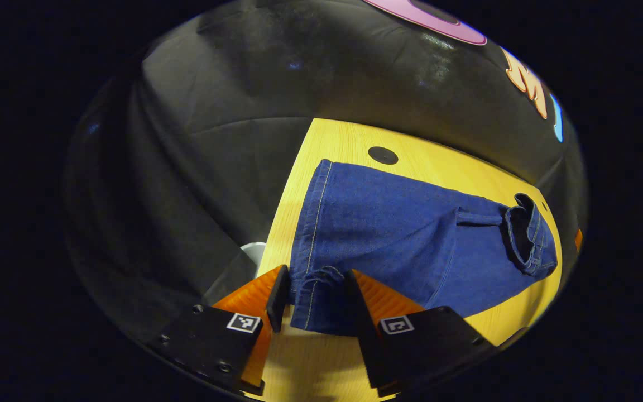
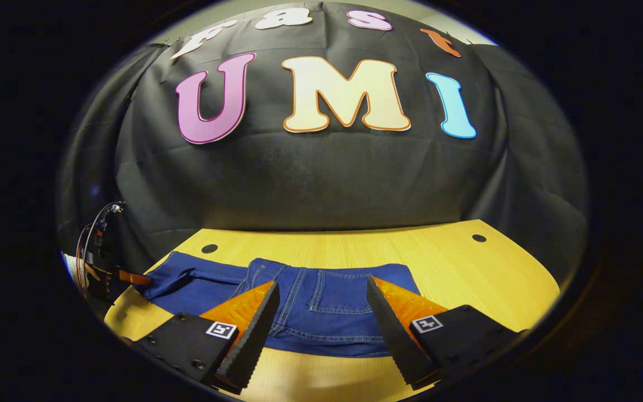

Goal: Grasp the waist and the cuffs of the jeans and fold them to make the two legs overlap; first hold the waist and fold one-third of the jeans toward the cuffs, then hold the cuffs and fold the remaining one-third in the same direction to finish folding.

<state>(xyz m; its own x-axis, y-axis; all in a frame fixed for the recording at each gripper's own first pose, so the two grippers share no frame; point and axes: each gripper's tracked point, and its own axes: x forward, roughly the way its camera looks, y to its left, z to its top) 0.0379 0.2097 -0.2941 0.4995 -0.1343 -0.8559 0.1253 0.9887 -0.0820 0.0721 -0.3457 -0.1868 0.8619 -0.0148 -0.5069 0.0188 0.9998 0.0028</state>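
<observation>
Spread fingers of the left gripper [image 1: 313, 301] straddle the cuff end of the dark blue denim jeans [image 1: 411, 240], which lie flat along the pale wooden worktop [image 1: 349, 142]; the right gripper [image 2: 321, 312], fingers likewise apart, hovers over the waist. Judged step: closing on both ends together, catching both denim layers, keeps the legs aligned.

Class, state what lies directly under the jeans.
The jeans lie flat on the yellow wooden table. Whatever sits beneath the denim itself is covered and cannot be seen.
</observation>
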